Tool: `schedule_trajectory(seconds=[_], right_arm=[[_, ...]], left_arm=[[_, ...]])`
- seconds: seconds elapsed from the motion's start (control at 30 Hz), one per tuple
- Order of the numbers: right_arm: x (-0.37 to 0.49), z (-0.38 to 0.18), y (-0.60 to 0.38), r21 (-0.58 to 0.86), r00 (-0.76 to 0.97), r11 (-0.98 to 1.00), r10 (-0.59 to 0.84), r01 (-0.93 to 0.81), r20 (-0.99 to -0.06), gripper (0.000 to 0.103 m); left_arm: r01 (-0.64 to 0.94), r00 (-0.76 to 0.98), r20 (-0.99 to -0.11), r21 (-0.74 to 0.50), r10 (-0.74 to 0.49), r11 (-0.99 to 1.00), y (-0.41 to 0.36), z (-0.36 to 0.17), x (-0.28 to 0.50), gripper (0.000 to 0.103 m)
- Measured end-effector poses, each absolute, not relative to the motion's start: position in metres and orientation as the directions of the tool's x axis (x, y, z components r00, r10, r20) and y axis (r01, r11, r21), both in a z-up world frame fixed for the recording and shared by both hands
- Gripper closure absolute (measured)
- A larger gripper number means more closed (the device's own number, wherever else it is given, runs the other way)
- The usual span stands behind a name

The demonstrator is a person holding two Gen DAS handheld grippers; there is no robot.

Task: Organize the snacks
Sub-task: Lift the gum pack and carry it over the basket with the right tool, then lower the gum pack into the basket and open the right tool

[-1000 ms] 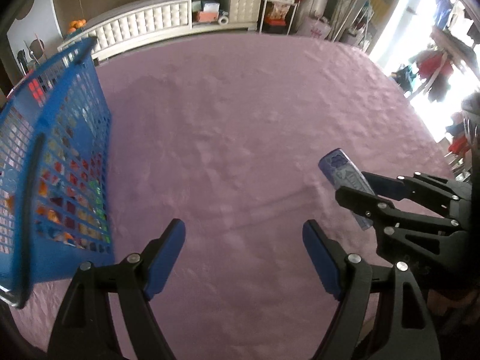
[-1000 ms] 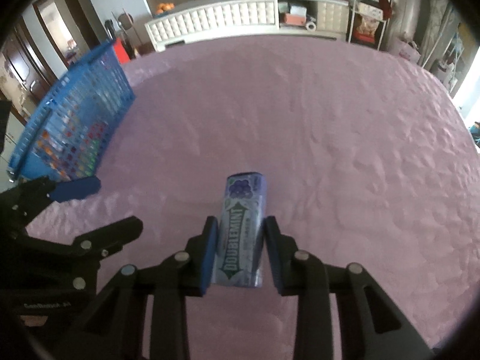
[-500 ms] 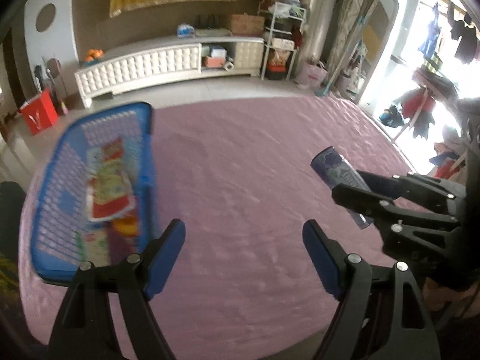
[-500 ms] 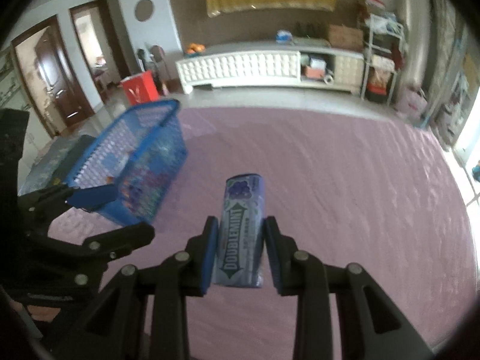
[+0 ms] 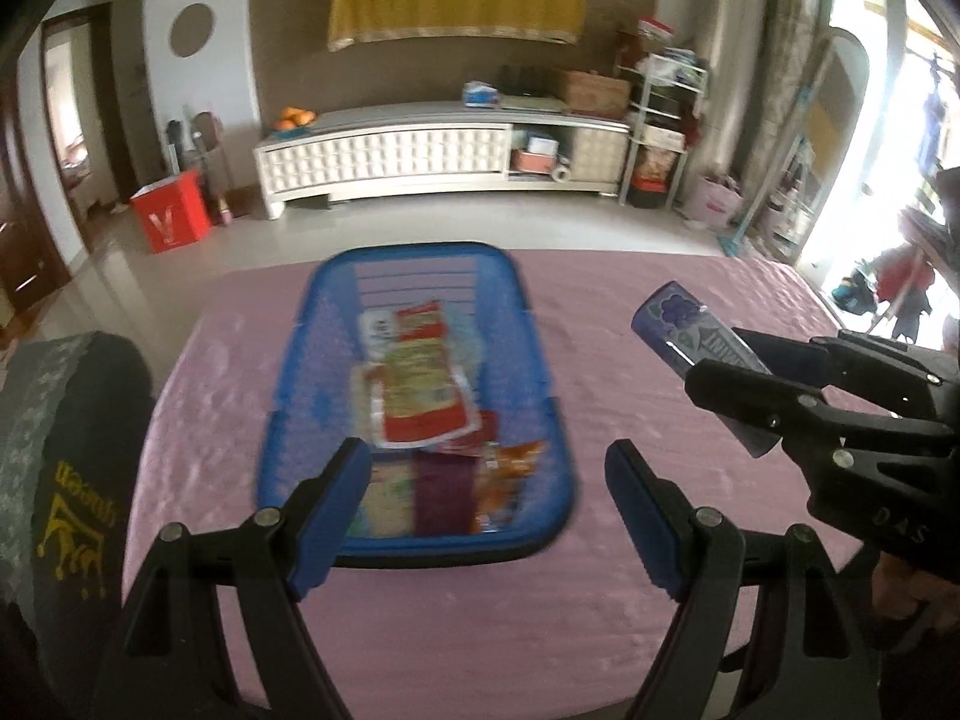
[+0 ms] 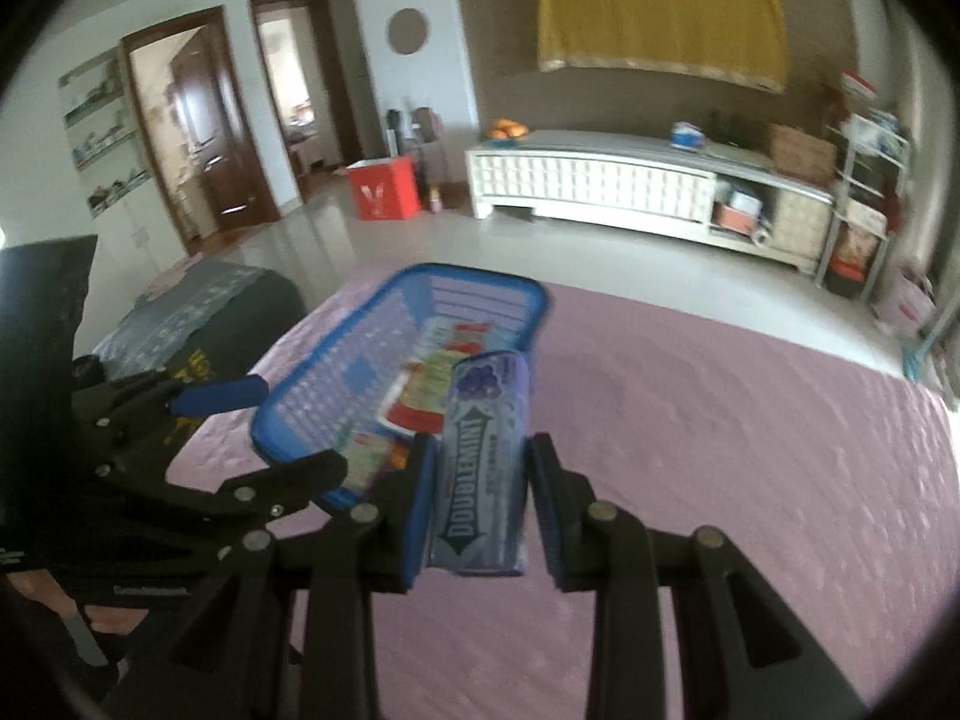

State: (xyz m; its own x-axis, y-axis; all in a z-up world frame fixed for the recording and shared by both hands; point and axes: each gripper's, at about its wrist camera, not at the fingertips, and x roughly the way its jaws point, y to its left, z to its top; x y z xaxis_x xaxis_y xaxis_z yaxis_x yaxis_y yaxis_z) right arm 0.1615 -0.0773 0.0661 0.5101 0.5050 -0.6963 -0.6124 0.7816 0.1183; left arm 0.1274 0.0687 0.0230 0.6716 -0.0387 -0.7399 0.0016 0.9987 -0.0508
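A blue plastic basket [image 5: 543, 360] with several snack packets stands on the purple tablecloth; it also shows in the right wrist view [image 6: 336, 378]. My right gripper [image 6: 480, 498] is shut on a purple Doublemint gum pack [image 6: 483, 468], held in the air to the right of the basket. The pack also shows in the left wrist view [image 5: 690, 330], held by the right gripper [image 5: 750, 378]. My left gripper [image 5: 489, 516] is open and empty, above the basket's near end; in the right wrist view it [image 6: 258, 426] is at the left.
The purple-covered table [image 5: 600, 612] extends to the right of the basket. A dark cushion [image 5: 66, 468] lies at the table's left edge. A white cabinet [image 5: 420, 156] and a red box [image 5: 171, 219] stand beyond on the floor.
Both grippers have risen and swung left. The basket, seen at the left before, is now centred under the left gripper. The gum pack stays clamped in the right gripper.
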Motion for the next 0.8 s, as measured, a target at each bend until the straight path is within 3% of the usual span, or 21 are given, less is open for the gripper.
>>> schedule_trajectory(seconds=[0.2,0.33,0.8], right_arm=[[0.168,0.059,-0.032,0.107,0.460,0.727,0.534,-0.679,-0.710,0.068],[0.177,0.043,-0.004,0.117,0.408,0.695,0.540,-0.709,-0.736,0.079],[0.202,0.008,0.049,0.168,0.305,0.648,0.551,-0.743,-0.777,0.079]], left_arm=[[-0.074,0.670,-0.742,-0.061,0.004,0.995,0.114,0.017,0.121,0.024],[-0.132,0.653,-0.756,-0.069,0.035,0.989,0.143,0.005,0.122,0.024],[-0.220,0.614,-0.788,-0.122,0.040,0.968,0.198,-0.030,0.138,0.024]])
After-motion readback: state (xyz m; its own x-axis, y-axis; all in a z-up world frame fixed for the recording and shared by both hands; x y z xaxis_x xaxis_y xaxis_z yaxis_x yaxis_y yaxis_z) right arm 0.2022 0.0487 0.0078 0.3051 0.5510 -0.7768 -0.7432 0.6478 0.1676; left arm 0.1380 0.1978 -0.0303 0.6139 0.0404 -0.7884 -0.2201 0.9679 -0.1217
